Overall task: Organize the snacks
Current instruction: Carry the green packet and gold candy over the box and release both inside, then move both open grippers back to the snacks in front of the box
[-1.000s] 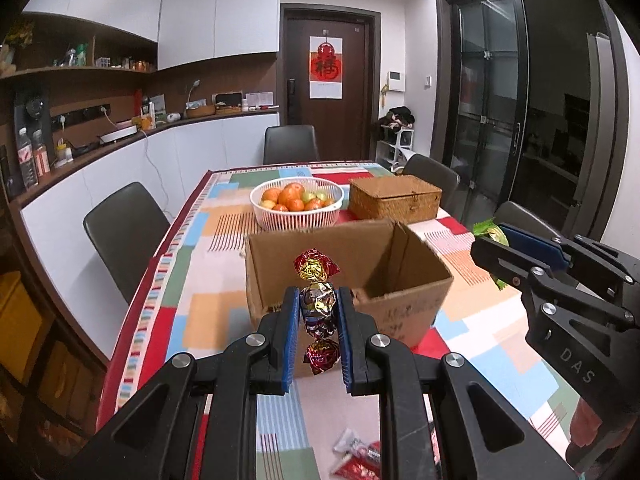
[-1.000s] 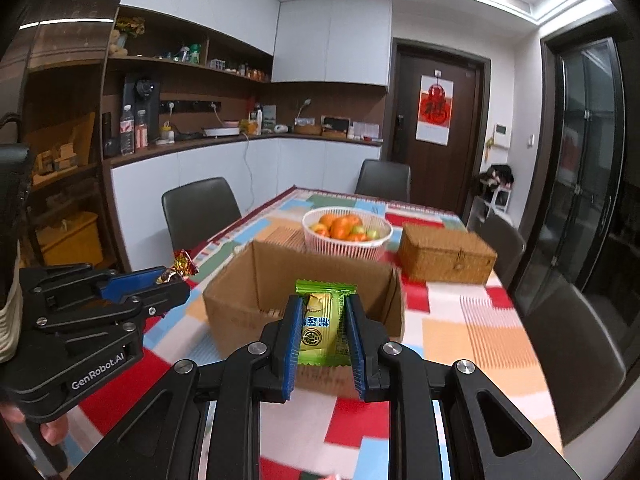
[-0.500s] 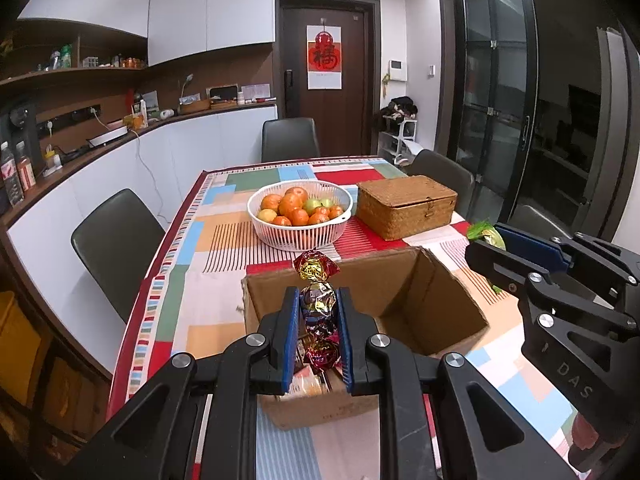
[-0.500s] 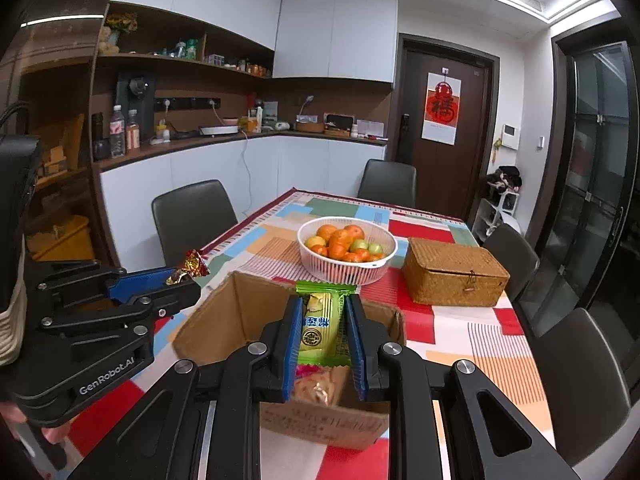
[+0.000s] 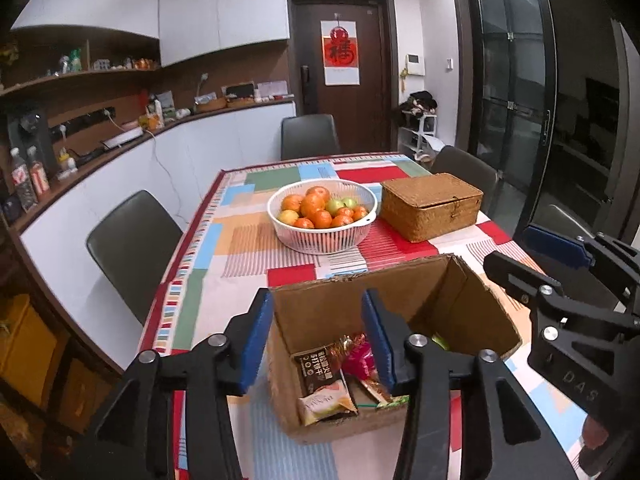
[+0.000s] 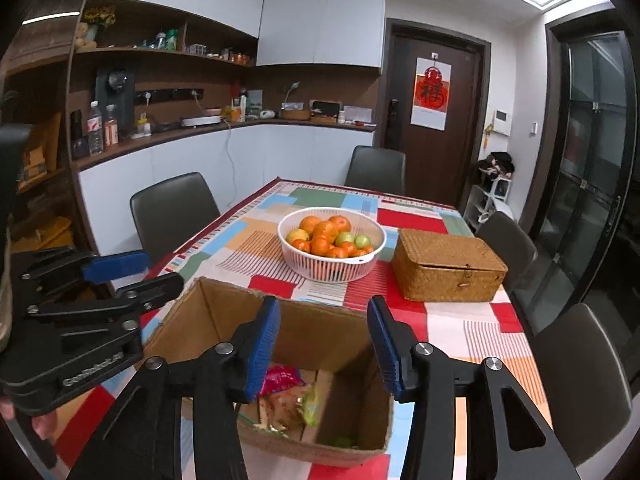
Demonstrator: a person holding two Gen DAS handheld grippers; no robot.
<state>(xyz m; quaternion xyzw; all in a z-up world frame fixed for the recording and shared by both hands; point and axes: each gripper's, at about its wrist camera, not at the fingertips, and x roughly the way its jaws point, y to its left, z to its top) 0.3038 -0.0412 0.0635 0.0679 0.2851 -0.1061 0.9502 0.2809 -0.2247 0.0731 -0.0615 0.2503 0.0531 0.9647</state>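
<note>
An open cardboard box [image 5: 472,292] sits on the patchwork tablecloth, also in the right wrist view [image 6: 192,320]. Several snack packets [image 5: 326,384] lie inside it, seen from the right too [image 6: 280,388]. My left gripper [image 5: 318,344] is open and empty above the box's left half. My right gripper [image 6: 324,344] is open and empty above the box's right half. Each gripper shows at the edge of the other's view, the right one [image 5: 560,264] and the left one [image 6: 120,276].
A white basket of oranges and green fruit [image 5: 322,212] stands beyond the box, with a lidded wicker box [image 5: 432,204] to its right. Dark chairs [image 5: 132,240] surround the table. A counter runs along the left wall.
Both grippers rose over the box and opened. The wrapped candies left my left gripper and the green packet left my right gripper; both are out of the jaws now.
</note>
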